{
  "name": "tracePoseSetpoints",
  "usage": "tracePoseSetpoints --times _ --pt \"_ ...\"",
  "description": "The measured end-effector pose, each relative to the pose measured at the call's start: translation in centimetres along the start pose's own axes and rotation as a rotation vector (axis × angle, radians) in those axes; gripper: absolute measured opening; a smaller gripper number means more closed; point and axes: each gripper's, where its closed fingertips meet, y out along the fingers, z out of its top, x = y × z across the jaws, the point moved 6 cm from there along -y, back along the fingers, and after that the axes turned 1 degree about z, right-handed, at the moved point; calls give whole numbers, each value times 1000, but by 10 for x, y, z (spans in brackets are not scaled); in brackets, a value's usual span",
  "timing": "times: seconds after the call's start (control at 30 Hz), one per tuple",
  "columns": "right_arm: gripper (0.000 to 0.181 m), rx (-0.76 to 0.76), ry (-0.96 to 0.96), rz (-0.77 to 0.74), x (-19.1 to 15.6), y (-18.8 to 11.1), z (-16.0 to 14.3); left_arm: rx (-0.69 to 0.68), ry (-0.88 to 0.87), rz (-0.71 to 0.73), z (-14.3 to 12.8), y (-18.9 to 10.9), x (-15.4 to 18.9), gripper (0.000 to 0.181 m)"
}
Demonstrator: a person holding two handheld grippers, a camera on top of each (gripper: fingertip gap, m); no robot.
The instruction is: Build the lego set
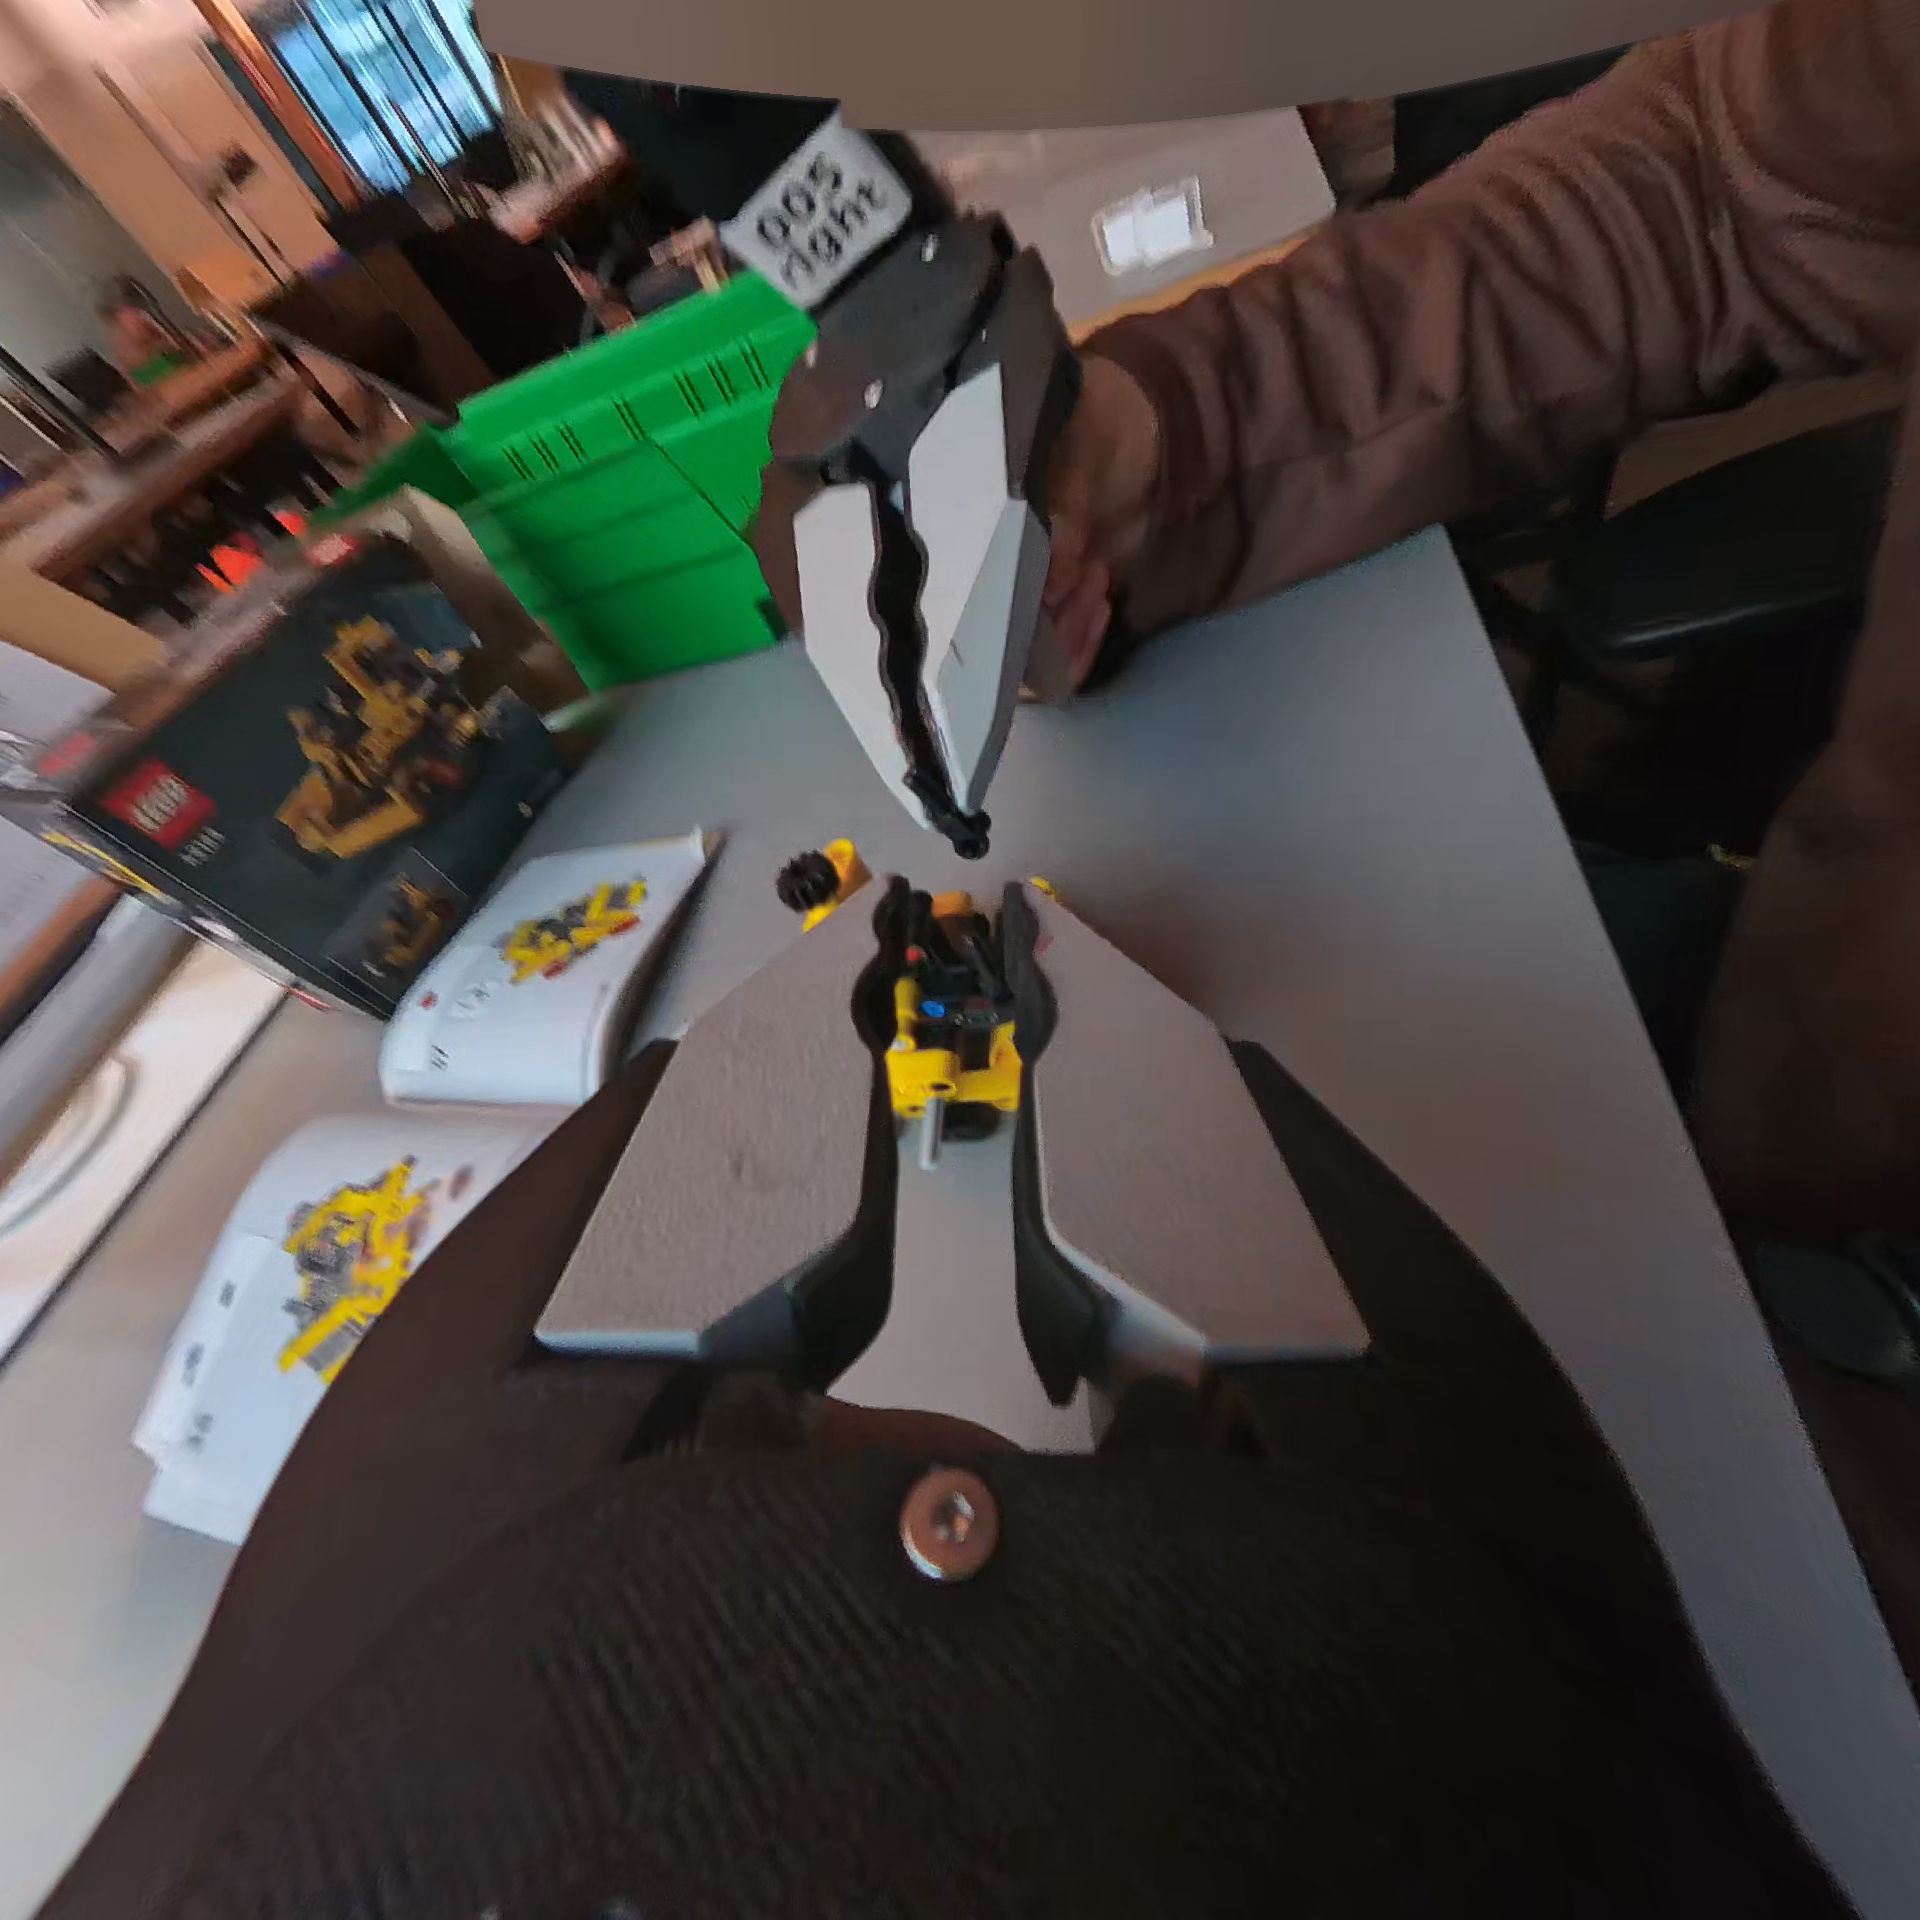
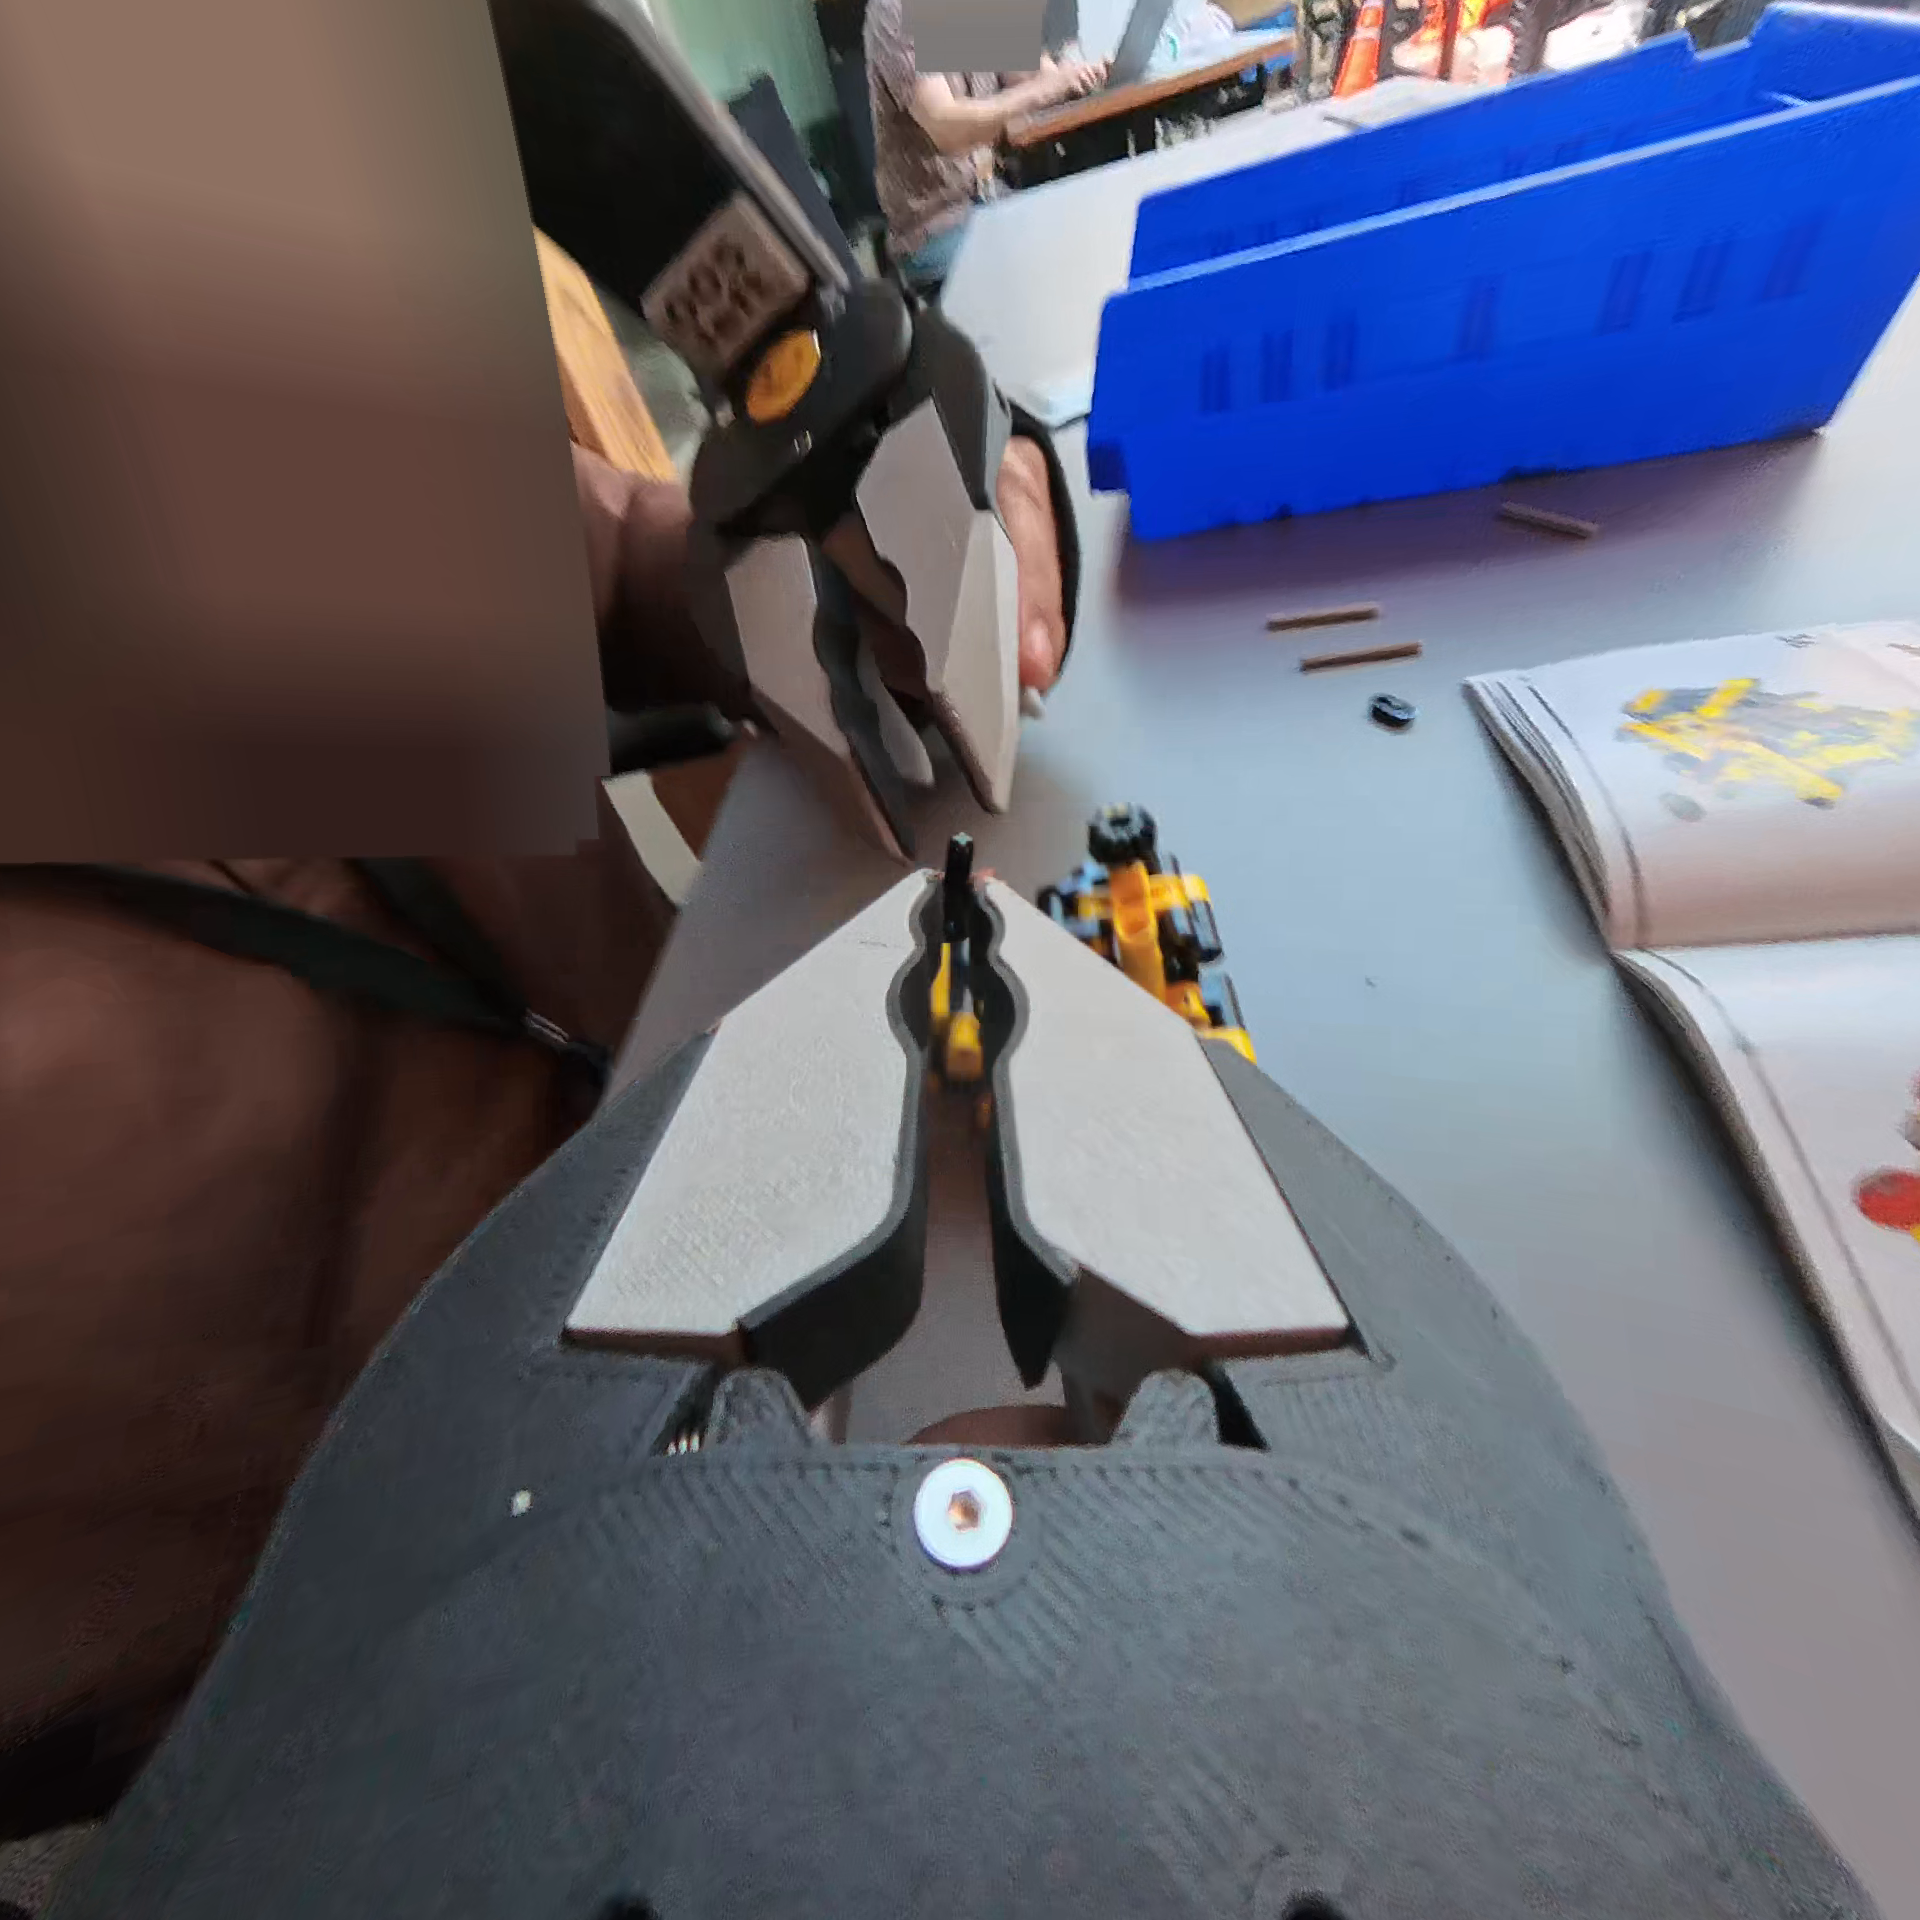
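Note:
A yellow and black lego assembly [image 1: 951,1039] with a black gear lies on the grey table [image 1: 1299,831]; it also shows in the right wrist view [image 2: 1143,925]. My right gripper [image 2: 958,883] is shut on a small black pin [image 2: 958,862] and holds it just above the assembly. In the left wrist view the right gripper [image 1: 951,821] points down with the pin [image 1: 966,834] at its tip. My left gripper [image 1: 961,899] hovers over the assembly with its jaws a little apart and nothing between them. The left gripper's tips [image 2: 948,826] sit close behind the pin.
A lego box [image 1: 301,769] and a green bin [image 1: 623,499] stand at the left. An open instruction booklet [image 2: 1714,779], a blue bin [image 2: 1507,312], three brown axles [image 2: 1351,655] and a small black piece [image 2: 1392,710] lie to the right. The table edge is close behind the left gripper. The grippers are tip to tip, or close to it.

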Motion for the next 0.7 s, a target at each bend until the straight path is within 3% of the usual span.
tracePoseSetpoints --times 0.1,0.33,0.5,0.7 --pt "0 37 -11 -27 2 -14 -2 -80 -27 -39 -11 3 0 0" --pt "1 -91 -46 -76 5 -9 -12 -153 -139 -85 -19 1 -5 3" --pt "0 -104 -52 -60 3 -5 -12 -92 -184 -86 -11 2 -5 9" --pt "1 -140 -36 -55 5 0 -14 -159 -237 -86 -21 5 -7 7"
